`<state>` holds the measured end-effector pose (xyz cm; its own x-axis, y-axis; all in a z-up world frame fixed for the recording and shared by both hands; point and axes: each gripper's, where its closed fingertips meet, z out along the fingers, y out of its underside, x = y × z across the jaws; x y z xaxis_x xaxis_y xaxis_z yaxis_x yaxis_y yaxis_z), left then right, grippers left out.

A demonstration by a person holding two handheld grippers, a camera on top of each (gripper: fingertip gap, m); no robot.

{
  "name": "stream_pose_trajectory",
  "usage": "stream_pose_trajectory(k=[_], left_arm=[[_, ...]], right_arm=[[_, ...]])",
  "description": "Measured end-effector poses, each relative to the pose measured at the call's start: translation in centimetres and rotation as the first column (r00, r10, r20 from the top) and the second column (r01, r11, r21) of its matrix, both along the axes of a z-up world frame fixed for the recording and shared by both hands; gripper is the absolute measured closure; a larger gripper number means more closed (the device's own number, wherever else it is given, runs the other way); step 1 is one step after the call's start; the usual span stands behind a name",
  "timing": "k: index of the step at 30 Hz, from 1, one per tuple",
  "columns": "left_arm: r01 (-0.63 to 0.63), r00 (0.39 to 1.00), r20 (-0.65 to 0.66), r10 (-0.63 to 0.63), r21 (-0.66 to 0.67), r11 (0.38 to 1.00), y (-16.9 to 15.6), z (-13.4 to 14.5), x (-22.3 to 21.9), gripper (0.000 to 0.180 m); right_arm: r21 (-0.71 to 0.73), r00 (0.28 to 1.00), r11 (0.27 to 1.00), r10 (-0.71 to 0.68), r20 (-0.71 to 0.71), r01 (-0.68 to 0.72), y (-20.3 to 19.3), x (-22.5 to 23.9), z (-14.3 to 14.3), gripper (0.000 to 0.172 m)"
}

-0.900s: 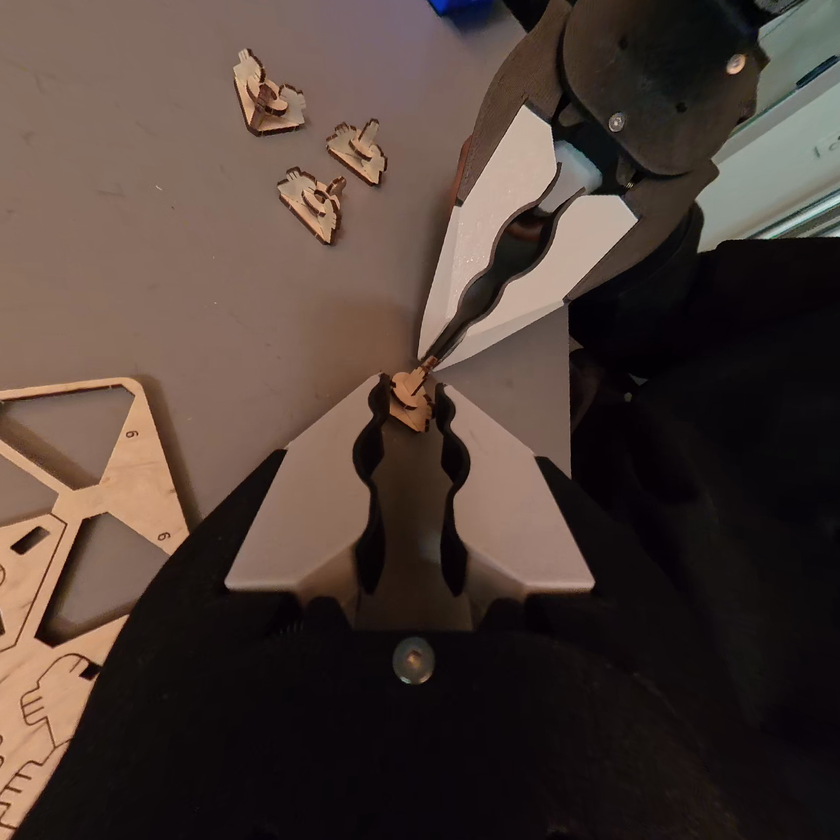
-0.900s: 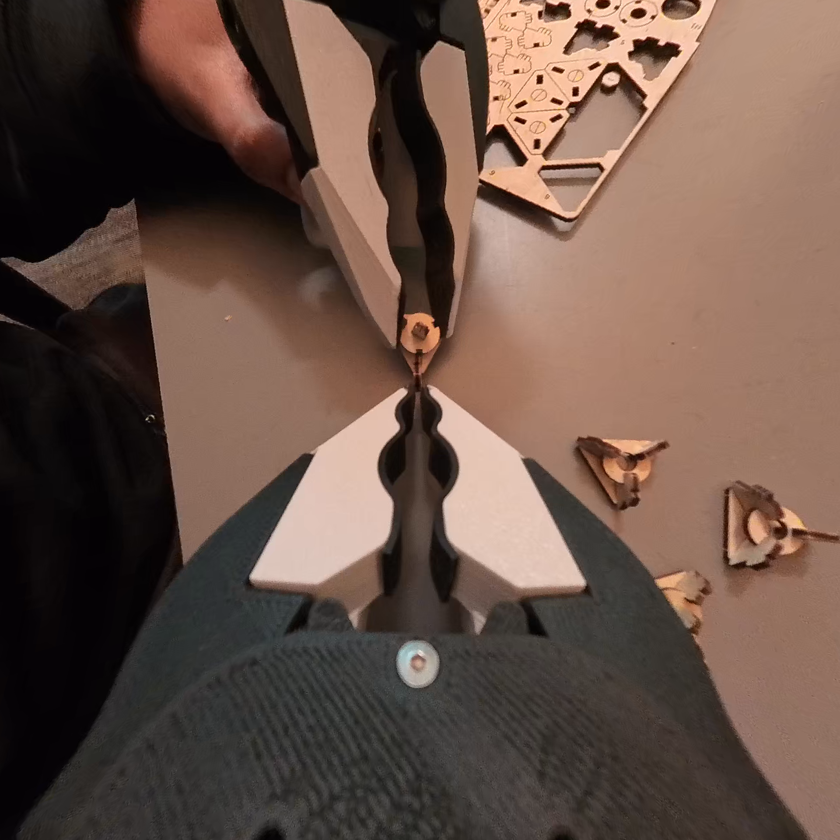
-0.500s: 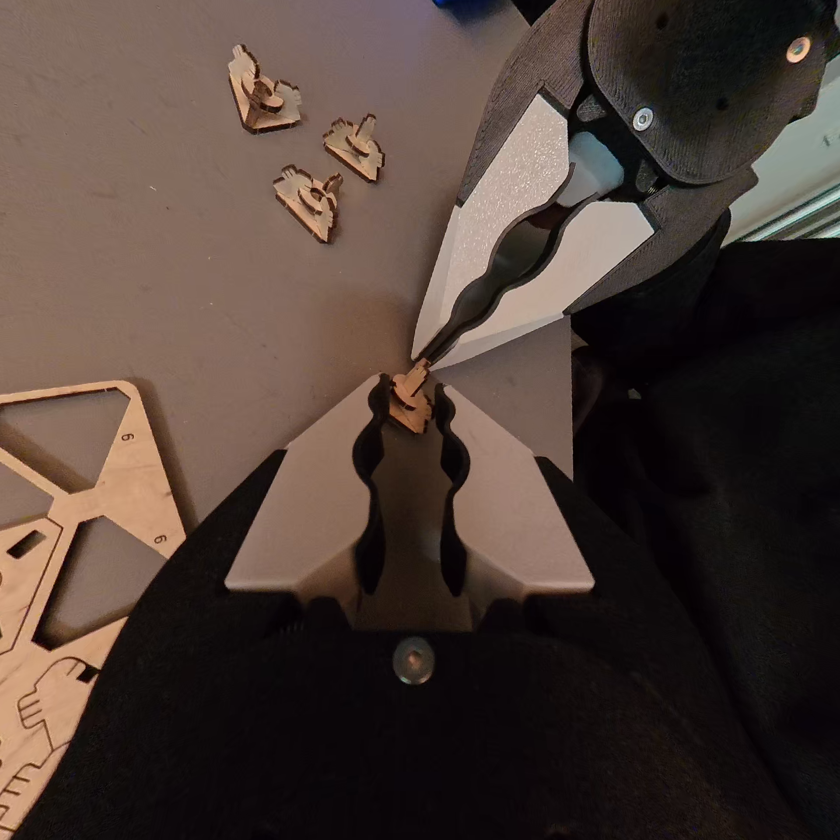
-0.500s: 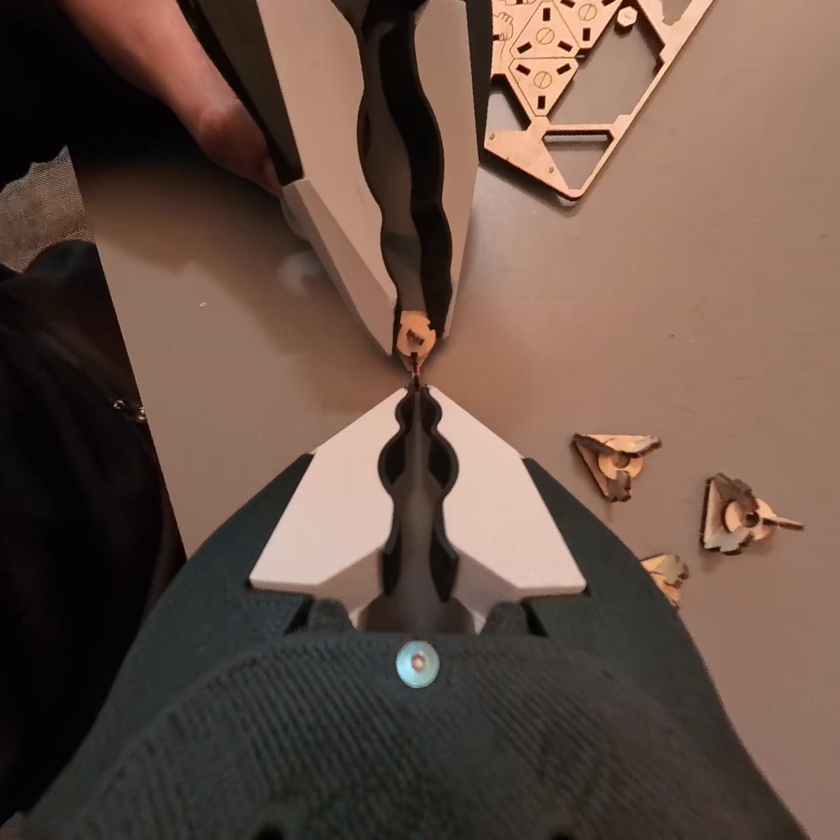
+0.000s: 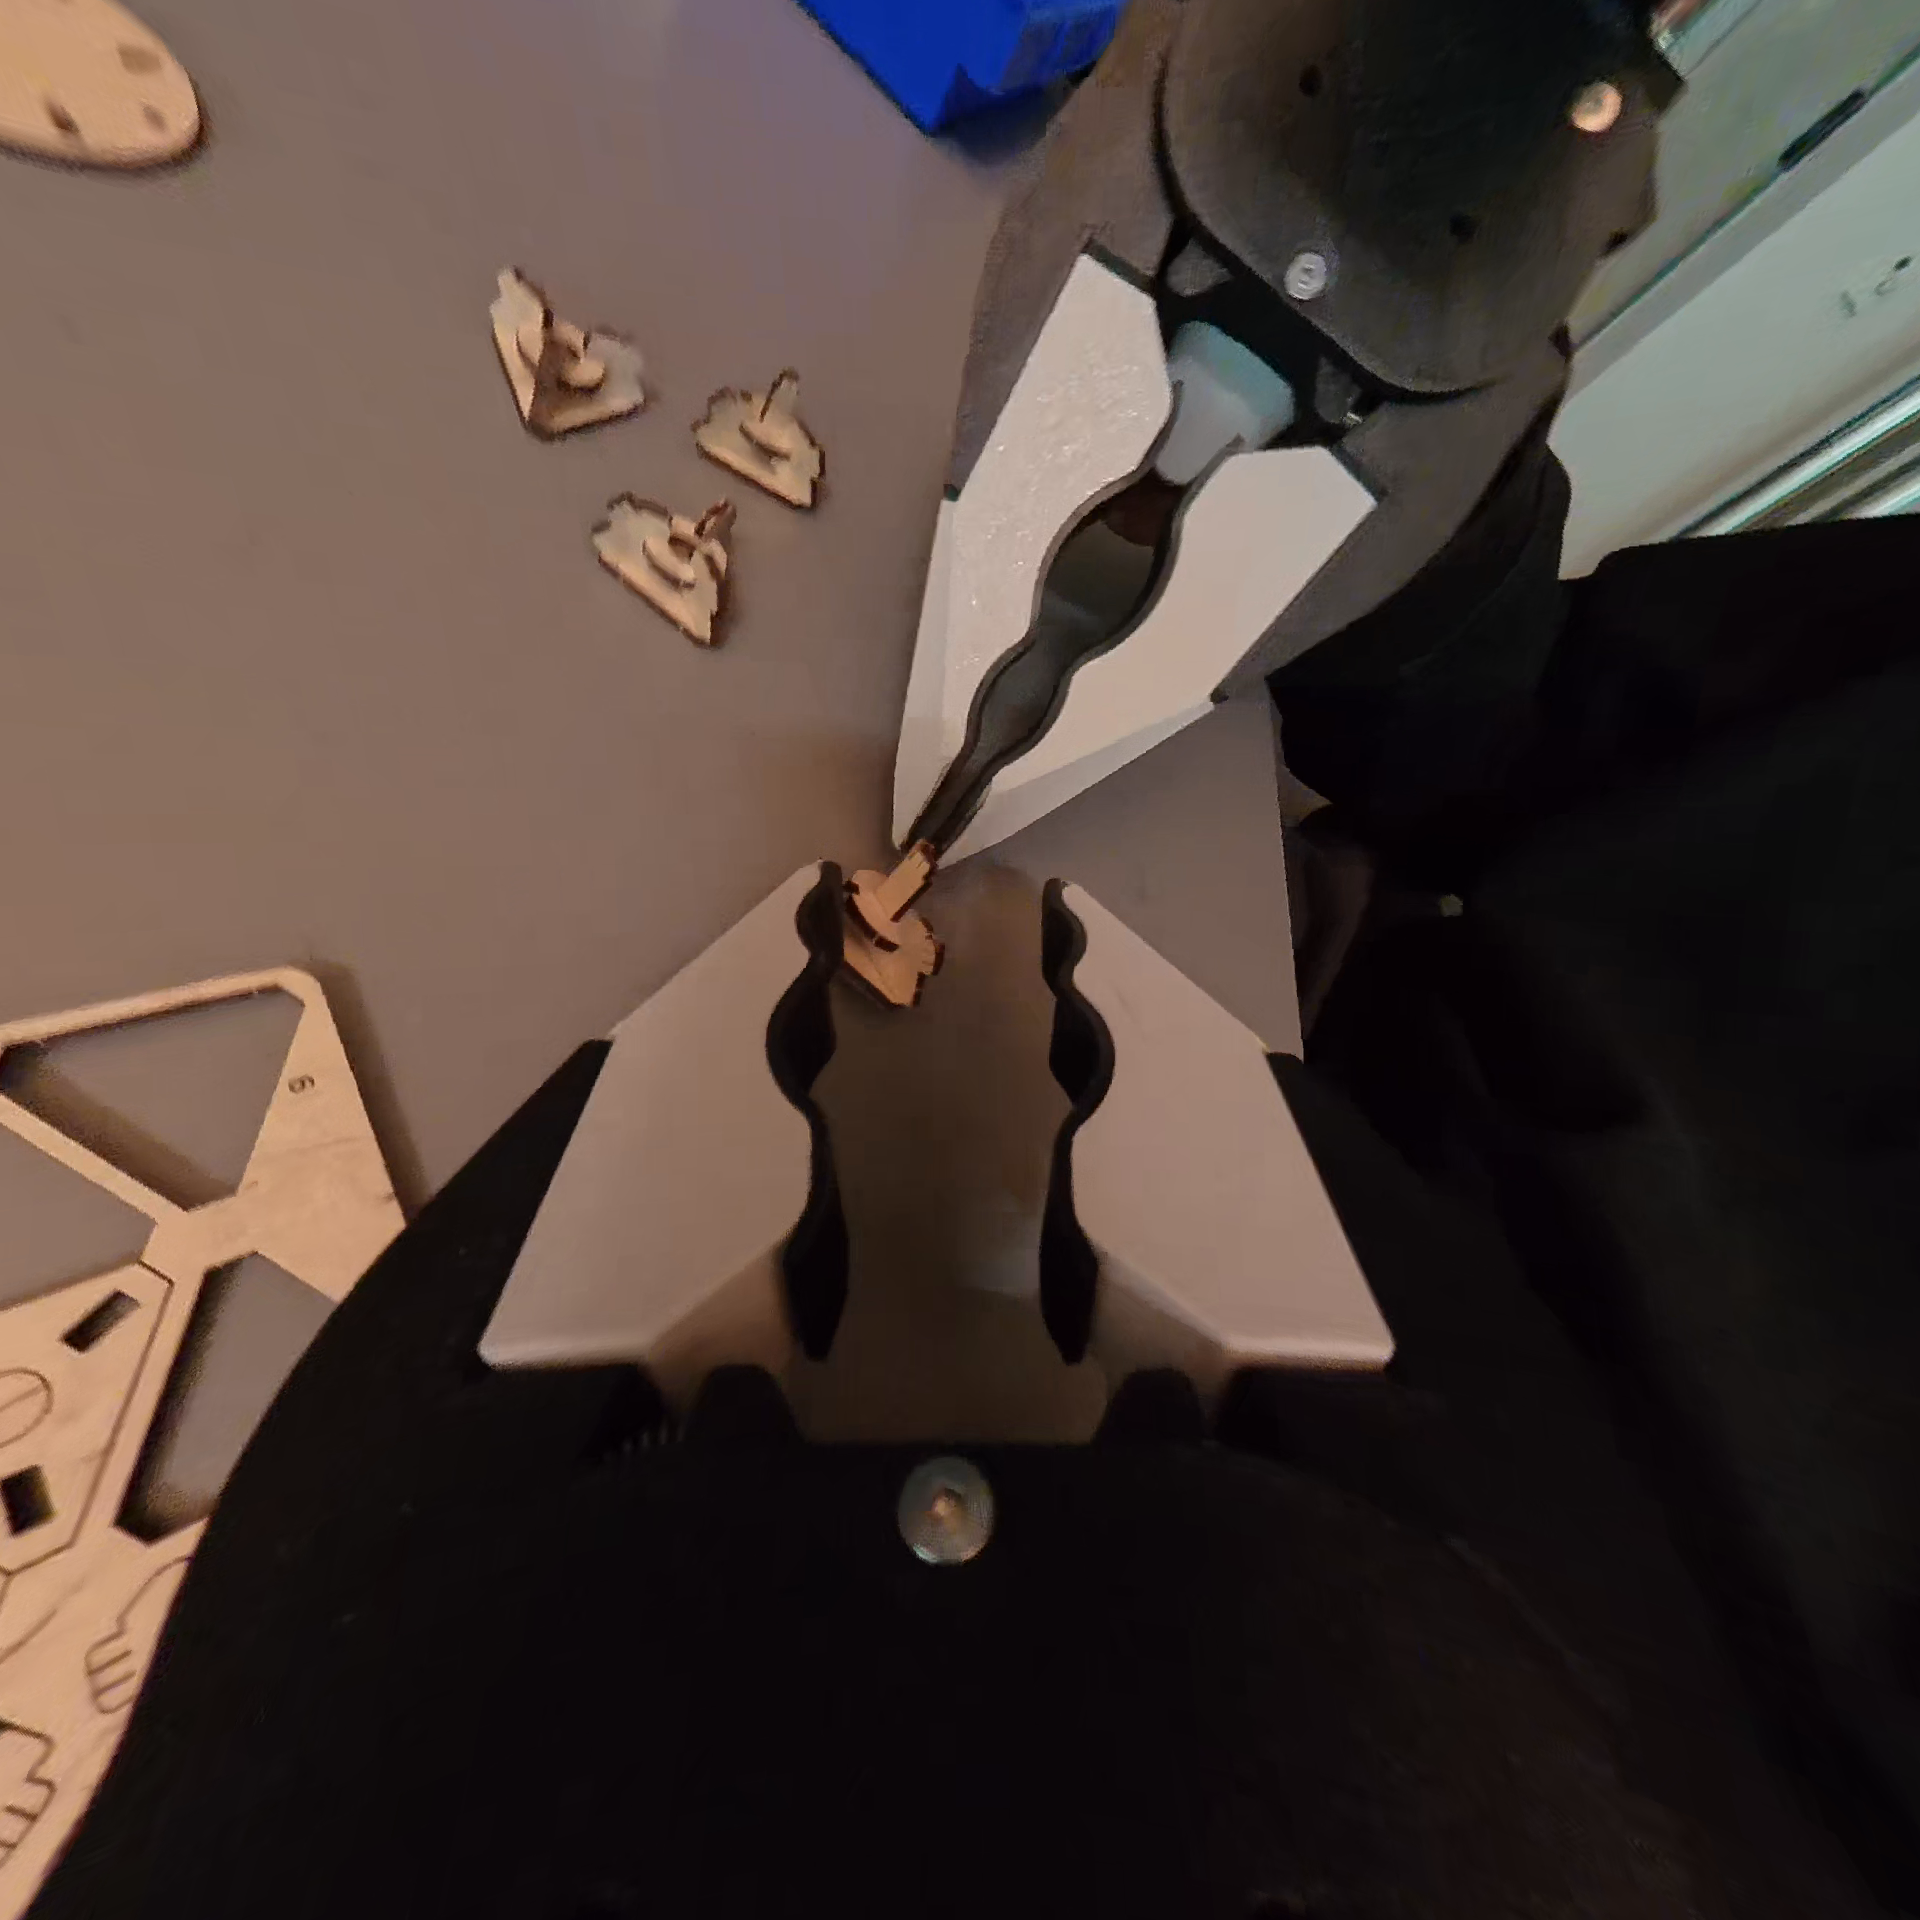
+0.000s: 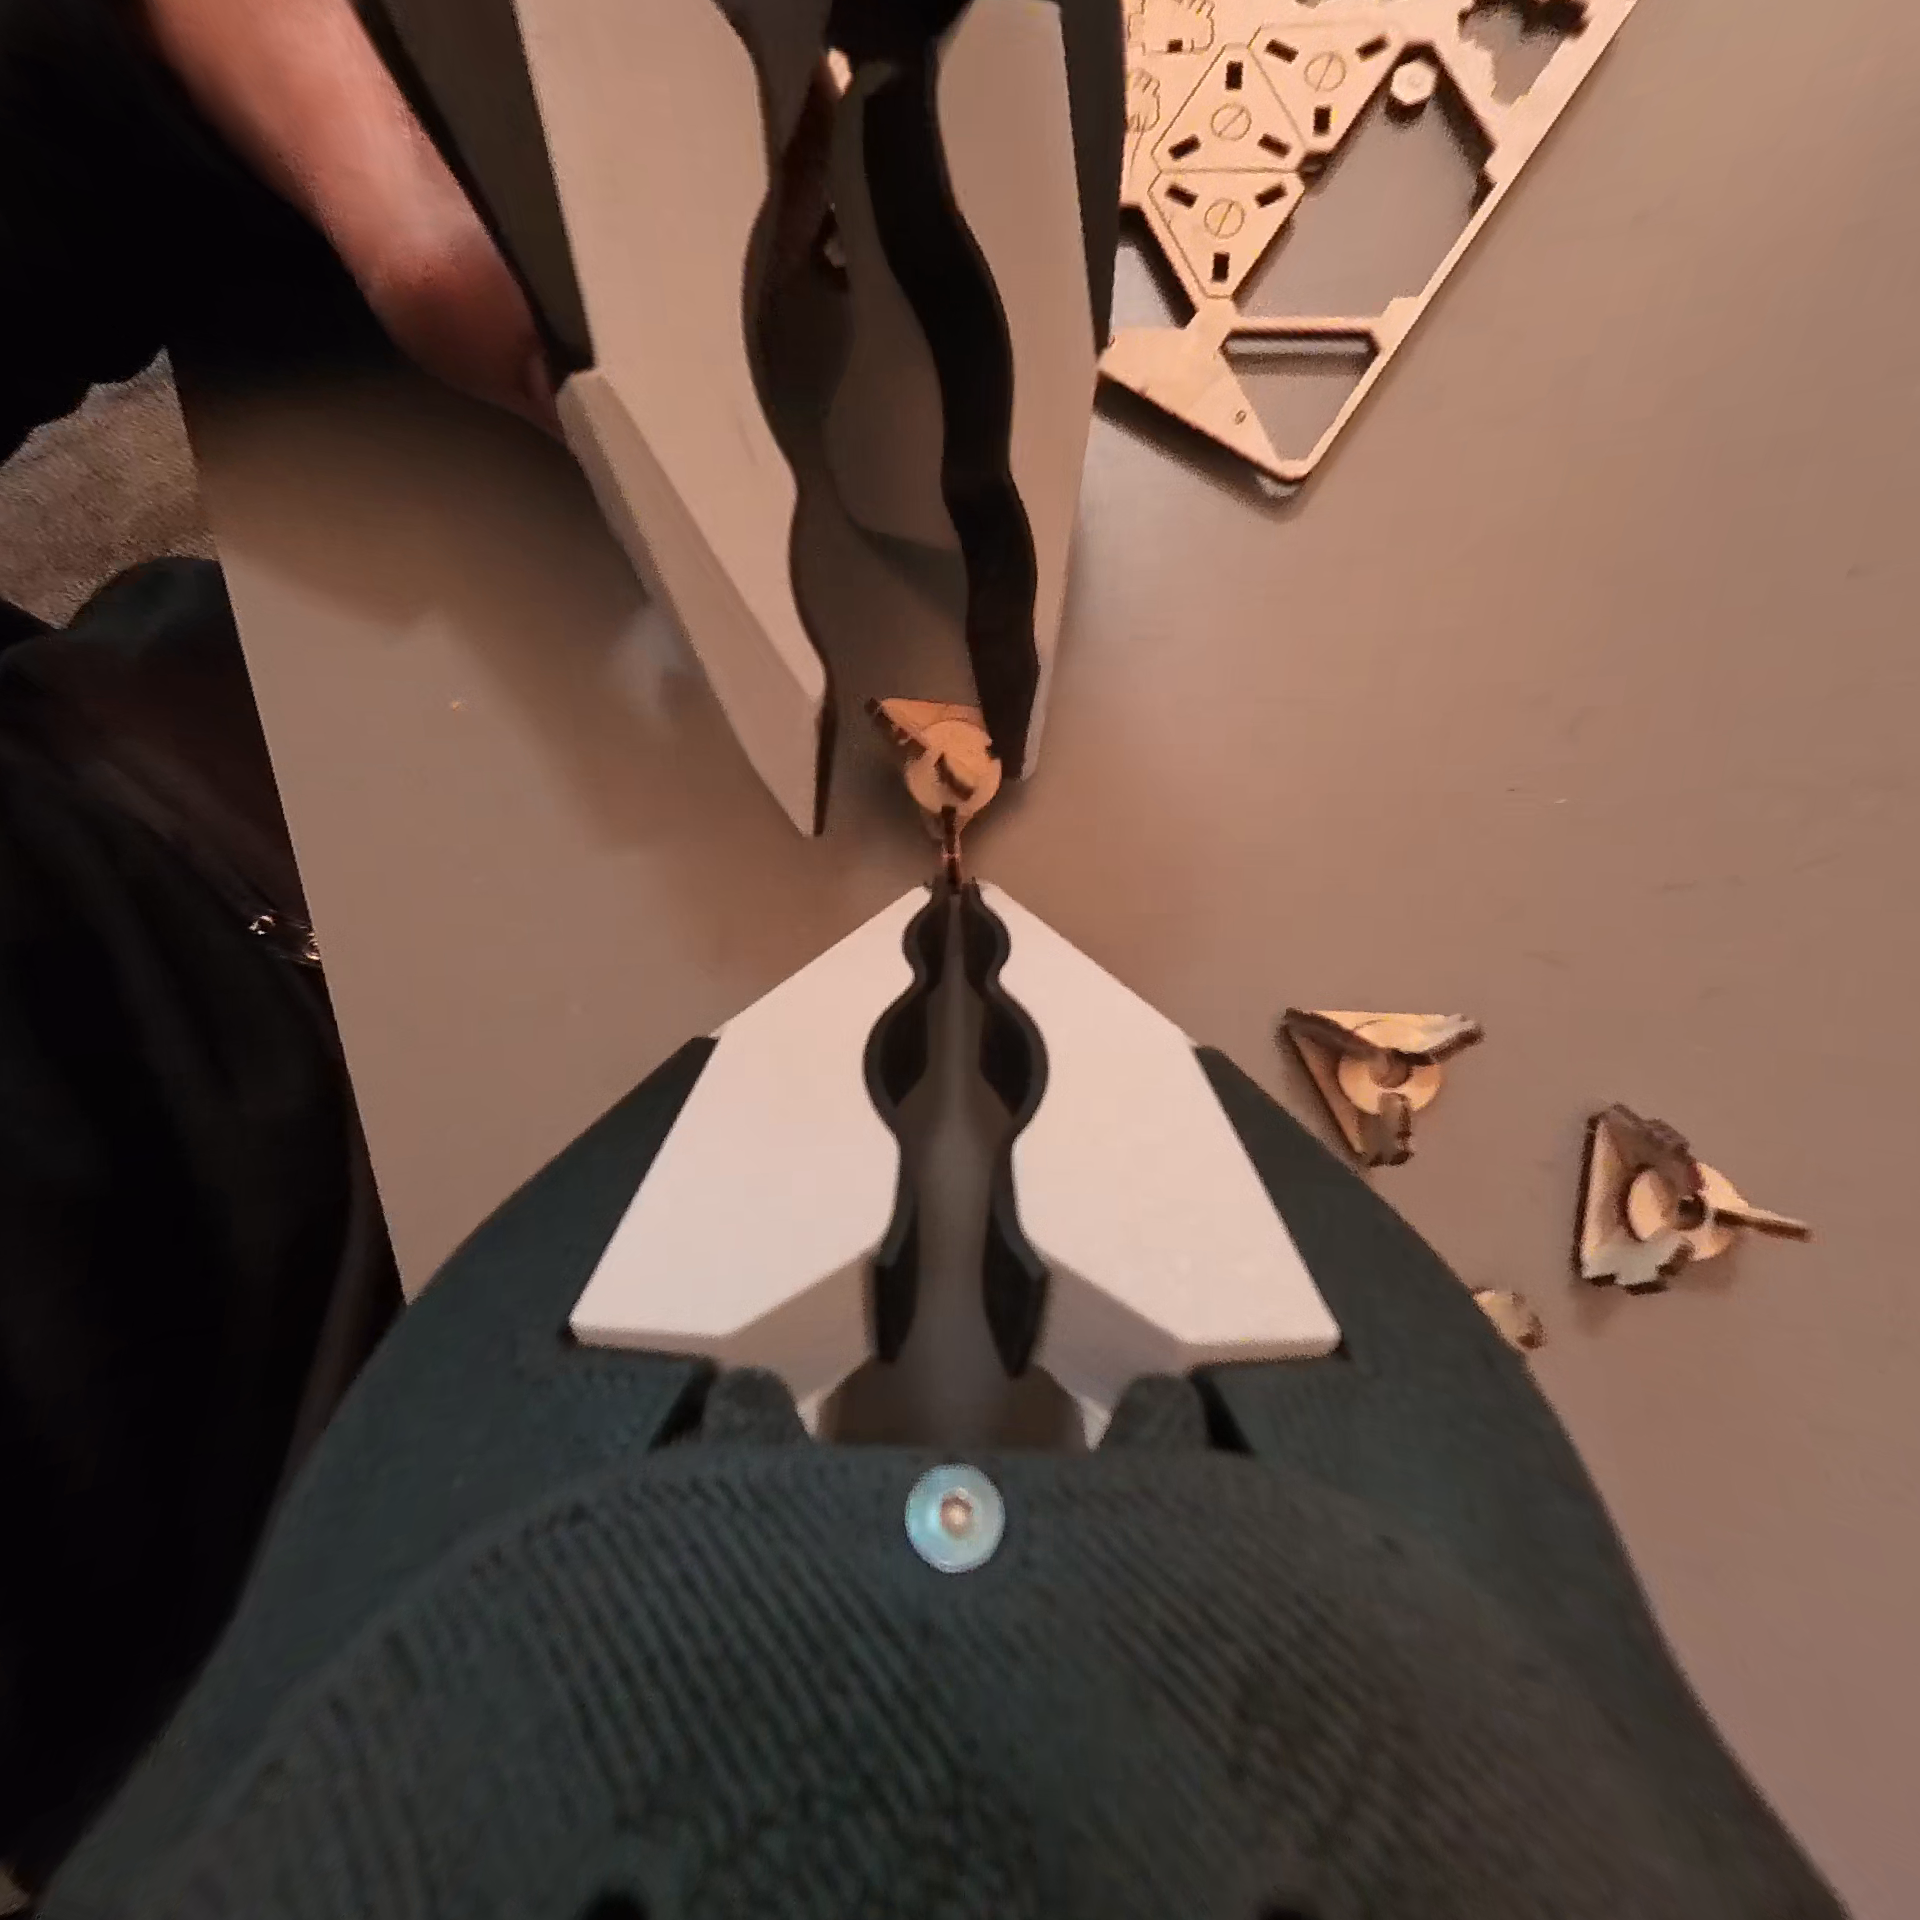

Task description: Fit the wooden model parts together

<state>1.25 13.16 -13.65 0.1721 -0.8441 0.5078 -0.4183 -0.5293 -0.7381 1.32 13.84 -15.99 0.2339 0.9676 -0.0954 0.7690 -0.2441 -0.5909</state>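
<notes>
A small wooden assembly (image 5: 894, 945), a flat toothed piece with a disc and a thin pin (image 5: 912, 871), hangs above the grey table (image 5: 312, 727). My right gripper (image 6: 948, 888) is shut on the tip of that pin (image 6: 948, 847) and also shows in the left wrist view (image 5: 920, 831). My left gripper (image 5: 940, 883) is open. The assembly sits between its fingers, close against one pad, and the other pad stands clear of it. In the right wrist view the left gripper (image 6: 920, 795) stands opposite, with the assembly (image 6: 940, 753) at its fingertips.
Three similar small wooden assemblies (image 5: 566, 364) (image 5: 764, 436) (image 5: 670, 561) lie on the table beyond. A laser-cut wooden sheet (image 5: 291, 1174) lies at the left, also seen in the right wrist view (image 6: 1351, 260). A blue object (image 5: 987, 52) lies at the far edge. A hand (image 6: 447, 260) holds the left gripper. Only a small space, under 4 cm, lies between the two pairs of fingers.
My left gripper has opened and let go of the assembly, which now hangs from the right gripper's pin grasp. Both grippers stayed tip to tip.
</notes>
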Motion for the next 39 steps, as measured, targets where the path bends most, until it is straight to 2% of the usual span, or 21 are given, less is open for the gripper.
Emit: stream_pose_trajectory(k=[3,6,11,16,18,19,21,30,31,34,36,39], left_arm=[[-0.006,1.000,0.029,0.003,0.102,0.995,0.1,0.8,0.1,0.144],[-0.011,1.000,0.014,0.009,0.111,0.994,0.3,0.7,0.2,0.145],[-0.012,0.999,0.031,0.009,0.110,0.994,0.3,0.9,0.1,0.147],[-0.047,0.994,0.111,0.020,0.249,0.967,0.6,2.7,0.0,0.147],[-0.031,0.990,0.144,-0.010,0.280,0.960,0.1,3.3,0.2,0.158],[-0.021,0.988,0.153,-0.024,0.281,0.959,-0.2,3.4,0.3,0.167],[0.004,0.987,0.155,-0.049,0.276,0.961,-0.6,3.4,0.4,0.175],[0.018,0.976,0.209,-0.065,0.216,0.976,-1.0,4.1,0.4,0.179],[0.016,0.975,0.215,-0.061,0.205,0.979,-0.9,4.2,0.3,0.179],[-0.006,0.965,0.258,-0.038,0.167,0.986,-0.5,4.7,0.0,0.179],[-0.008,0.952,0.306,-0.027,0.112,0.994,-0.4,5.3,-0.2,0.179],[-0.015,0.922,0.387,0.020,-0.016,1.000,0.3,6.0,-0.8,0.180]], right_arm=[[-0.008,0.998,1.000,-0.002,-0.060,0.001,0.2,0.2,1.1,0.170],[-0.017,0.993,1.000,-0.001,-0.116,-0.001,0.1,0.6,2.4,0.170],[0.005,0.995,1.000,-0.030,-0.095,0.030,0.7,1.7,2.6,0.171],[0.031,0.991,0.999,-0.010,-0.130,0.015,0.3,1.1,3.3,0.170],[0.064,0.987,0.998,0.031,-0.158,-0.021,-0.2,0.4,3.9,0.170],[0.078,0.984,0.996,0.053,-0.172,-0.040,-0.5,0.0,4.2,0.170],[0.093,0.977,0.994,0.079,-0.199,-0.061,-0.9,-0.6,4.7,0.170],[0.093,0.949,0.993,0.095,-0.301,-0.070,-1.2,-0.8,6.2,0.170],[0.125,0.948,0.990,0.106,-0.299,-0.071,-1.1,-0.8,6.2,0.169],[0.290,0.947,0.956,0.124,-0.296,-0.035,0.1,-0.7,6.7,0.151],[0.396,0.940,0.918,0.155,-0.304,-0.023,0.6,-0.7,7.3,0.150],[0.620,0.944,0.784,0.198,-0.266,0.010,2.3,-0.2,8.0,0.149]])
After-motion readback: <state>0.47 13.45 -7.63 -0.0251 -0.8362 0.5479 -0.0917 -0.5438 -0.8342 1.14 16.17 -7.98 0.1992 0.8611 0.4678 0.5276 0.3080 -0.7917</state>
